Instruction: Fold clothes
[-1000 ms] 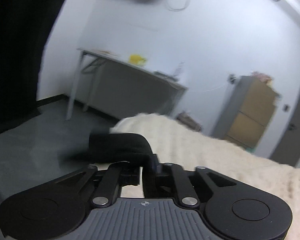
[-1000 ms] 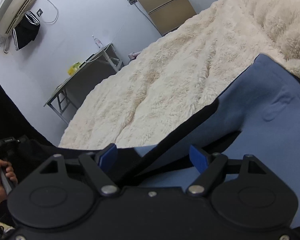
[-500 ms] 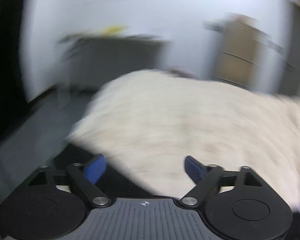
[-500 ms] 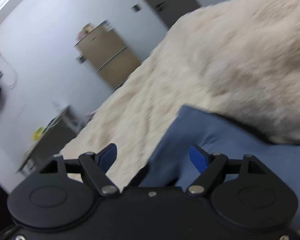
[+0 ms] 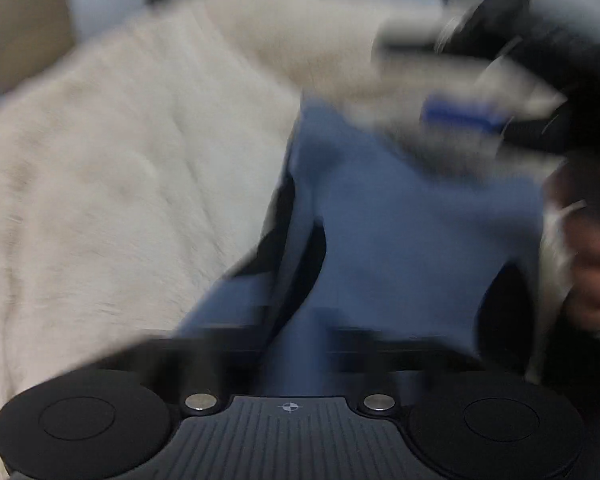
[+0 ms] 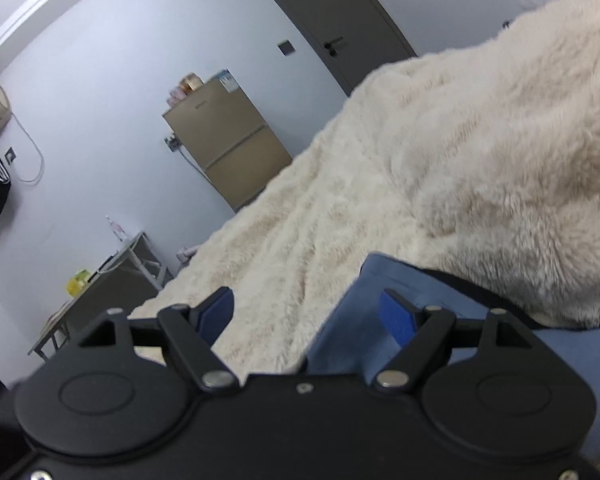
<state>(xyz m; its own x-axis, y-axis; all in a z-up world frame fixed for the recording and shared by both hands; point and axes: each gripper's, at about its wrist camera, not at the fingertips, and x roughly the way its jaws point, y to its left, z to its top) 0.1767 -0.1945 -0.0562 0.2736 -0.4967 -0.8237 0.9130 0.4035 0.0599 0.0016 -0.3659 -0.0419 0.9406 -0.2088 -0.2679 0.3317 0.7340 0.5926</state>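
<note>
Cream fleece (image 6: pixel 452 184) covered the bed from edge to edge, with a tan cabinet (image 6: pixel 228 144) against the pale wall beyond it, small things sitting on its top, too small to name. A grey desk (image 6: pixel 112 276) stood near the bed's far corner with a yellow item and a bottle on it.

The blue garment (image 5: pixel 400 232), trimmed in black, lay on the fleece near the bed's front edge; in the right wrist view the same garment (image 6: pixel 384 312) lay just below a heaped fold of fleece.

A second earlier the left gripper (image 5: pixel 296 356) faced the desk with a dark cloth in front of it. It had since swung round over the bed and the blue garment. Its jaws had sprung wide and then just snapped together; blur hid the tips, so I could not tell whether blue cloth was pinched between them, though a strip ran right up to them.

The right gripper (image 6: pixel 308 312) held its jaws wide apart, clamping nothing, one pad over fleece and one over the garment. From the left wrist view it (image 5: pixel 460 116) showed as a blurred shape, a hand (image 5: pixel 592 272) behind it. Plenty of bare fleece lay open to the garment's left.
</note>
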